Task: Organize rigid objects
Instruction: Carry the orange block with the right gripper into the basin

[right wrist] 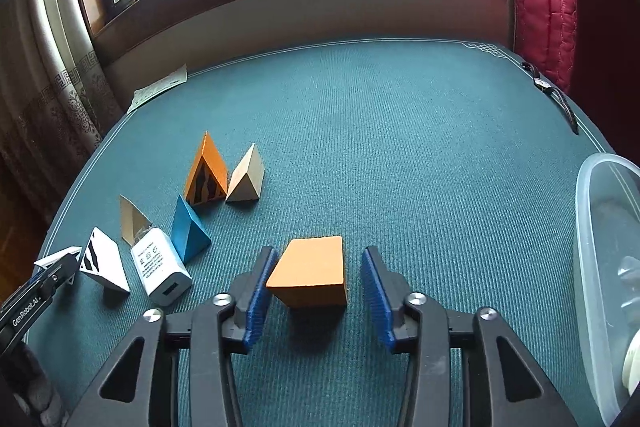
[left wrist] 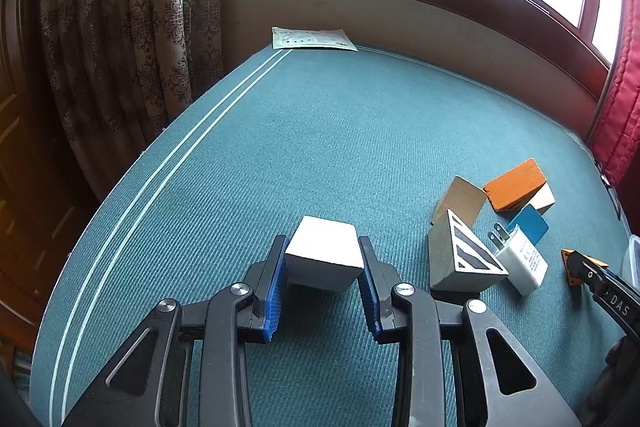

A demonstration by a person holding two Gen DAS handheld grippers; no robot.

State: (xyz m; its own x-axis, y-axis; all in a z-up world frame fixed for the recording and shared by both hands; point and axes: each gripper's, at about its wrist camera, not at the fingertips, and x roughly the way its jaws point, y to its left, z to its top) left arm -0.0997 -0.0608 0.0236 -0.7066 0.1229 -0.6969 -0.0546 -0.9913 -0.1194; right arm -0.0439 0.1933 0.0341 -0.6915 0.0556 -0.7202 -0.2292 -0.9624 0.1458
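On a teal tablecloth [left wrist: 360, 131], my left gripper [left wrist: 322, 259] is shut on a white block [left wrist: 325, 255] held between its blue pads, slightly above the cloth. My right gripper [right wrist: 316, 275] is open around an orange wedge block [right wrist: 310, 271], which touches the left pad and stands apart from the right pad. A white-and-black striped wedge [left wrist: 464, 255] [right wrist: 102, 259], a white charger plug [left wrist: 520, 259] [right wrist: 162, 265], a blue wedge [right wrist: 188, 231], an orange striped wedge [right wrist: 206, 173] and two tan wedges [right wrist: 246, 181] [right wrist: 132, 219] lie nearby.
A clear plastic container [right wrist: 600, 267] stands at the right edge in the right wrist view. A paper sheet [left wrist: 310, 39] lies at the far table edge by the curtain. A wristwatch [right wrist: 554, 93] lies at the far right. A wooden wall and window lie behind.
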